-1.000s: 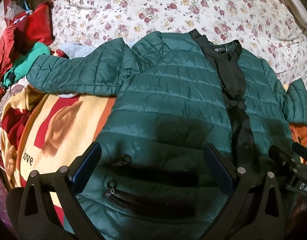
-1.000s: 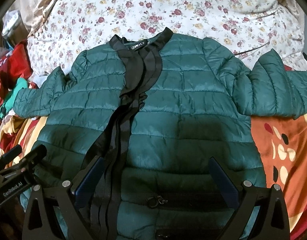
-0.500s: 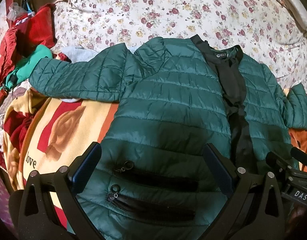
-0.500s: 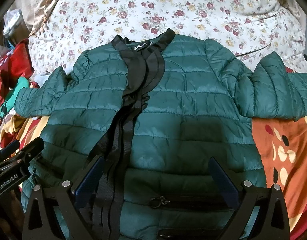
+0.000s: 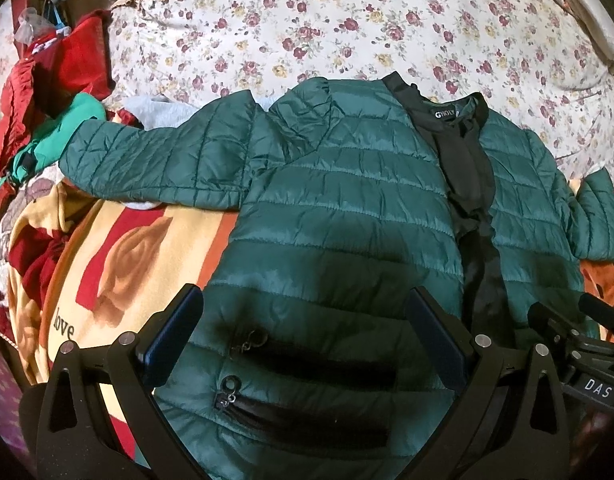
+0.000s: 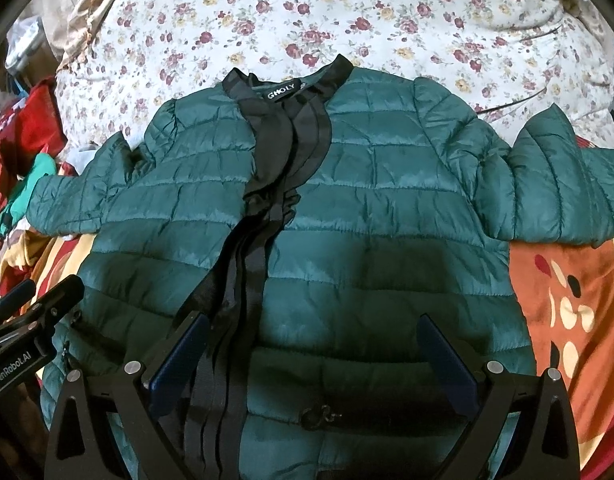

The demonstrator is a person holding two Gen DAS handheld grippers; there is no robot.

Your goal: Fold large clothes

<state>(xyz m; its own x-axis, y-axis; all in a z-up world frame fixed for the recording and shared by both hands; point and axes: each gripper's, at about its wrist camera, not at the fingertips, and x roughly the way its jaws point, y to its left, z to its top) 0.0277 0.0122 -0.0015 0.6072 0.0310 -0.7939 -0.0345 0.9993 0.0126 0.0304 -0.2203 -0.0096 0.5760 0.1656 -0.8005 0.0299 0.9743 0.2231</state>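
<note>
A green quilted puffer jacket (image 5: 347, 208) lies face up on the bed, its collar pointing away from the cameras toward the floral bedsheet (image 5: 347, 20) and its hem nearest the grippers, so its long axis runs from near to far. Both sleeves stretch out sideways; the one on the right of the right wrist view is cut off by the frame edge. The black front placket (image 6: 283, 152) runs down the middle. Two zipped pockets (image 5: 307, 368) sit low on the left panel; whether they are fully zipped is hard to make out in the shadow. An orange and yellow printed blanket (image 5: 119, 264) lies under the lower half. Red and teal clothes (image 5: 47, 100) are heaped at the left. The left gripper (image 5: 303, 340) and right gripper (image 6: 311, 360) hover over the hem, jaws spread wide, holding nothing.
</note>
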